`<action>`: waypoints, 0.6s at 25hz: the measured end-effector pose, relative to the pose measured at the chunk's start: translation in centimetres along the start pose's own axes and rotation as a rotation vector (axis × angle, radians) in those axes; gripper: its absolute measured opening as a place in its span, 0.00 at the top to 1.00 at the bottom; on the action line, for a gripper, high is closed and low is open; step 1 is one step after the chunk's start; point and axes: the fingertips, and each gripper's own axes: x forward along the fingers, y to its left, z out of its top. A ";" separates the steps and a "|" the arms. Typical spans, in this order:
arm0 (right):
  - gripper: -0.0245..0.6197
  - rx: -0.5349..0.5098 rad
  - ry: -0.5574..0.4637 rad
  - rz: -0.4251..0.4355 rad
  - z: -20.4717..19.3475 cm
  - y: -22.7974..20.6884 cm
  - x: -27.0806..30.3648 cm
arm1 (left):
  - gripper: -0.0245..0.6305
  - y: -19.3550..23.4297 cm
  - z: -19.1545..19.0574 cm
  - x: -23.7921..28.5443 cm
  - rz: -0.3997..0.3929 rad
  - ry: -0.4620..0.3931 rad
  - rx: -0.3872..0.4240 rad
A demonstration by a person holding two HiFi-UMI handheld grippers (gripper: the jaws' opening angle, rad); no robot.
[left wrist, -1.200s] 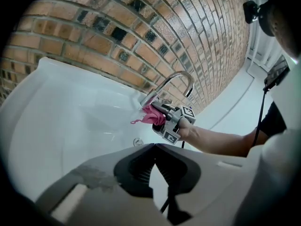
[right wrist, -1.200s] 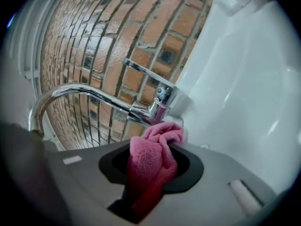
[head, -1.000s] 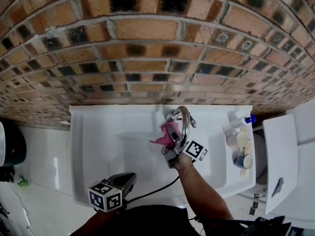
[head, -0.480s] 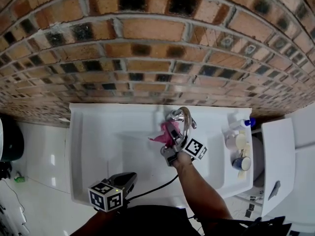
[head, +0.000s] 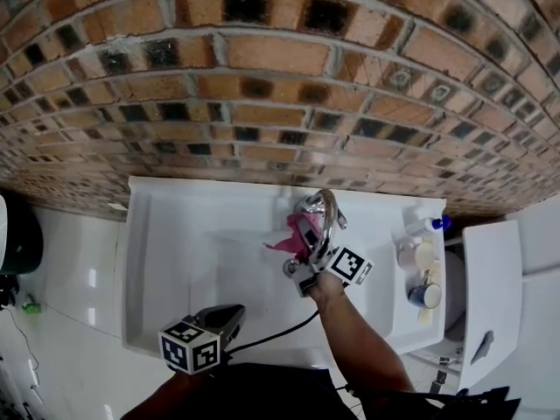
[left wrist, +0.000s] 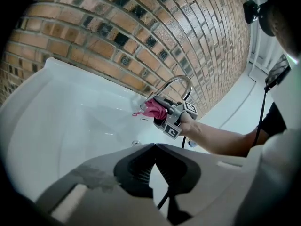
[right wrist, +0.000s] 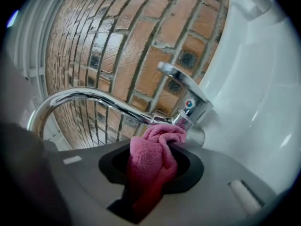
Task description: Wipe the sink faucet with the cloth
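Note:
A chrome faucet point(head: 322, 210) with a curved spout stands at the back rim of the white sink point(head: 188, 252). My right gripper point(head: 302, 237) is shut on a bunched pink cloth point(head: 287, 238), which presses against the left side of the faucet's base. In the right gripper view the cloth point(right wrist: 153, 157) sits between the jaws and touches the faucet body point(right wrist: 193, 111) under the spout. From the left gripper view, the cloth point(left wrist: 152, 108) is seen against the faucet point(left wrist: 178, 83). My left gripper point(head: 231, 316) hangs over the sink's front edge, shut and holding nothing.
A brick wall point(head: 262, 86) rises directly behind the sink. A blue-capped bottle point(head: 434, 225) and small cups point(head: 423, 294) crowd the sink's right ledge. A white cabinet point(head: 494, 278) stands at the right. A black cable point(head: 271, 338) trails from the right gripper.
The right gripper and cloth stay at the faucet base, shifting only slightly. The left gripper has not moved.

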 end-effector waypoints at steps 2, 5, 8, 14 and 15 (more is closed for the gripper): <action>0.76 -0.096 0.048 -0.076 0.2 -0.3 -0.9 | 0.96 -0.6 0.1 0.2 0.003 -0.009 0.000; 0.76 -0.206 0.104 -0.036 0.6 1.2 -0.9 | 0.96 -1.8 0.0 0.7 0.007 -0.020 0.002; 0.76 -0.245 0.130 0.052 1.4 3.5 -0.3 | 0.96 -2.8 -0.2 1.0 0.025 -0.030 0.001; 0.76 -0.246 0.170 0.114 2.2 5.1 -0.8 | 0.96 -4.8 -0.7 1.4 0.084 -0.062 -0.015; 0.76 -0.251 0.181 0.126 2.3 5.4 -0.8 | 0.96 -5.2 -0.9 1.5 0.096 -0.066 -0.018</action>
